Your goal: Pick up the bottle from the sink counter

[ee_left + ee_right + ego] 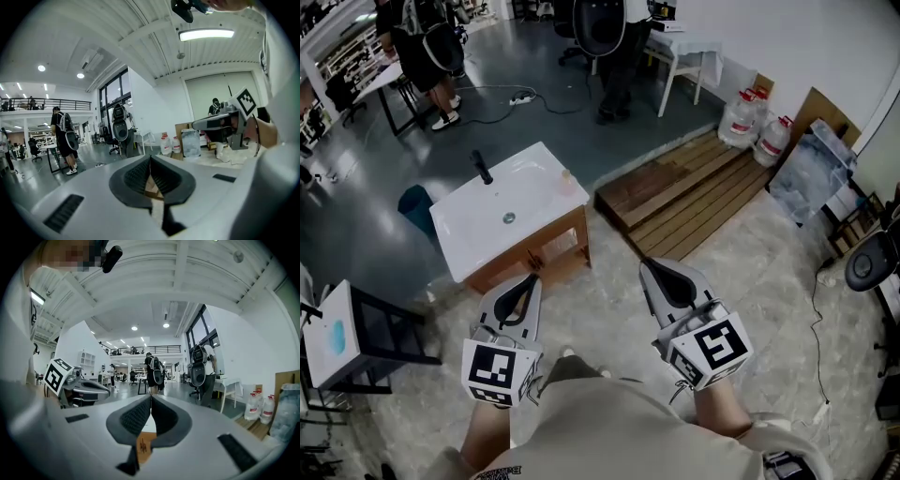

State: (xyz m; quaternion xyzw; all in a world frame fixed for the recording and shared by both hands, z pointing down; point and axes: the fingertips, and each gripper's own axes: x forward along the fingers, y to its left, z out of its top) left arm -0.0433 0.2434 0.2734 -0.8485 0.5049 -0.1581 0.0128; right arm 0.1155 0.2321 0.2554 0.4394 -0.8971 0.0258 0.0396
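In the head view a white sink counter (pixel 483 230) on a wooden stand sits ahead on the floor, with a black faucet (pixel 480 167) at its far left. A small pale bottle (pixel 566 178) stands upright on the counter's far right corner. My left gripper (pixel 534 276) is shut with nothing in it, its tip just short of the counter's near edge. My right gripper (pixel 644 262) is also shut with nothing in it, off to the right of the stand. Both gripper views point level across the room, with closed jaws (pixel 150 157) (pixel 151 396) and no bottle in sight.
A wooden pallet platform (pixel 694 192) lies to the right of the sink, with water jugs (pixel 755 122) behind it. A black stand with a white box (pixel 337 333) is at the left, and a teal bin (pixel 417 206) is behind the sink. People stand at the far tables.
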